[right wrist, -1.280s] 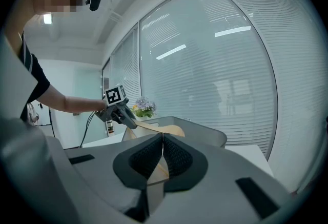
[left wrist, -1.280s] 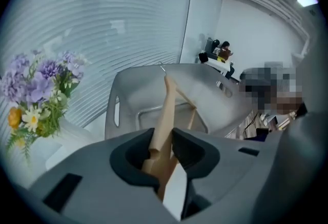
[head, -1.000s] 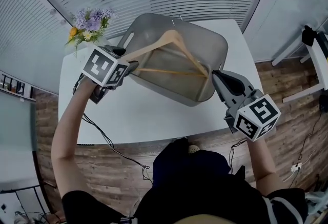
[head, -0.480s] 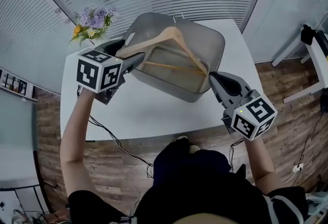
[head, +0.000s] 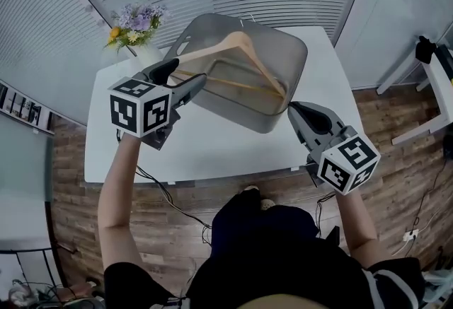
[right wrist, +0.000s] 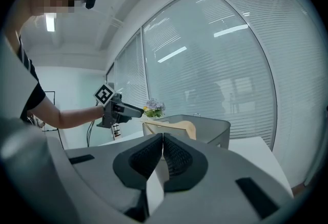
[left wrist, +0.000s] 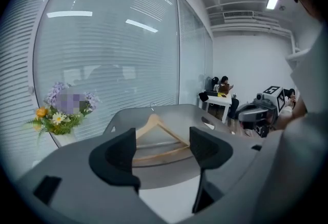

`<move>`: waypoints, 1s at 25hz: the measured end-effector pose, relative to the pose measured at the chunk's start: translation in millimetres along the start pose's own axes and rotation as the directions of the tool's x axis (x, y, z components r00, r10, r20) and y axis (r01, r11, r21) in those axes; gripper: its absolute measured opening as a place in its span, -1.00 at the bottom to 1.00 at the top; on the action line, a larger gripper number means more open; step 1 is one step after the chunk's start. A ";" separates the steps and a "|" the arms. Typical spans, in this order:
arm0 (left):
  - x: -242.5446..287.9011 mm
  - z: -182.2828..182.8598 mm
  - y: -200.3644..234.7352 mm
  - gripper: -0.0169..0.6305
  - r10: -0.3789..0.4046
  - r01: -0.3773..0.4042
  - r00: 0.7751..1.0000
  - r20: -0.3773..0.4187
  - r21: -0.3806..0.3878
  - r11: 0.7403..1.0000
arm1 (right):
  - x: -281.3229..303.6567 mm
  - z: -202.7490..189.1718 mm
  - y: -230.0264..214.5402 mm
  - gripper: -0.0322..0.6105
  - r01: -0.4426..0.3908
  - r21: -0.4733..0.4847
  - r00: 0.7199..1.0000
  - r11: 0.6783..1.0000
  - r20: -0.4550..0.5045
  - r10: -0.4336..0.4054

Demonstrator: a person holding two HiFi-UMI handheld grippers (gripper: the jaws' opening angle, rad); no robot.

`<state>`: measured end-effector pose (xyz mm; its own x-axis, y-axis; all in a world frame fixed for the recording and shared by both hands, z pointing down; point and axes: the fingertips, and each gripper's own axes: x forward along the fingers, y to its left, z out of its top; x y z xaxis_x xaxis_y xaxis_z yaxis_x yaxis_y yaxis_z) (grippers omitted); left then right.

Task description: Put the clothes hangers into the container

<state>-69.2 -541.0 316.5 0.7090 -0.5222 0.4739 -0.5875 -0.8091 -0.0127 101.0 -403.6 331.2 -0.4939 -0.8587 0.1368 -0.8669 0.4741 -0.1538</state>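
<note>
grey container (head: 241,111), tan hanger (head: 259,64), white table (head: 212,153)

No lettering, label, brand or number can be read.

Hanger (head: 212,49) in container (head: 248,115), container on table (head: 212,152), flowers (head: 134,20) at table's far left corner

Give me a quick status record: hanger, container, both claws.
hanger: wooden, resting tilted in the container, one end showing above the rim
container: grey open tub on the white table
left claw: open, jaws have just been opening, nothing between them; the hanger lies beyond
right claw: shut, empty, by the container's near right corner
other: flowers at the table's far left corner
</note>
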 end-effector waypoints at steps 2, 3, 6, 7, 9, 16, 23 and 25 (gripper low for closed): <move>-5.1 -3.3 -6.1 0.08 0.005 -0.005 1.000 0.021 -0.023 1.000 | -5.3 -1.5 2.9 -0.81 -0.008 0.000 1.000 1.000 0.003 0.008; -8.0 -4.8 -8.9 0.06 0.008 -0.006 0.999 0.034 -0.037 0.999 | -7.9 -2.5 4.4 -0.81 -0.011 0.000 1.000 1.000 0.003 0.011; -16.7 -7.4 -20.3 0.02 0.017 -0.010 0.997 0.079 -0.082 0.997 | -18.0 -5.7 6.9 -0.81 -0.016 0.003 1.000 1.000 0.004 0.016; -19.2 -7.8 -25.7 0.01 0.022 -0.013 0.995 0.094 -0.090 0.996 | -22.7 -6.9 6.9 -0.81 -0.016 0.004 1.000 1.000 0.005 0.016; -23.8 -7.1 -38.4 -0.02 0.035 -0.024 0.992 0.122 -0.096 0.995 | -32.9 -9.4 5.6 -0.81 -0.017 0.002 1.000 1.000 0.008 0.017; -39.0 -5.5 -75.3 -0.11 0.100 -0.071 0.965 0.244 -0.126 0.990 | -55.0 -19.0 2.2 -0.81 -0.016 -0.016 1.000 1.000 0.016 0.017; -49.2 -18.1 -103.4 -0.18 0.117 -0.062 0.945 0.304 -0.187 0.981 | -67.5 -33.7 -2.9 -0.81 -0.026 -0.022 1.000 0.999 0.017 0.027; -53.2 -21.5 -109.7 -0.24 0.131 -0.073 0.939 0.318 -0.187 0.980 | -69.4 -36.3 -3.4 -0.81 -0.026 -0.022 0.999 0.999 0.022 0.027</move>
<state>-50.8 -418.7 311.6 0.7130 -0.6818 0.1636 -0.7002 -0.7042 0.1173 135.8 -338.5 357.8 -0.5153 -0.8498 0.1111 -0.8549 0.5008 -0.1354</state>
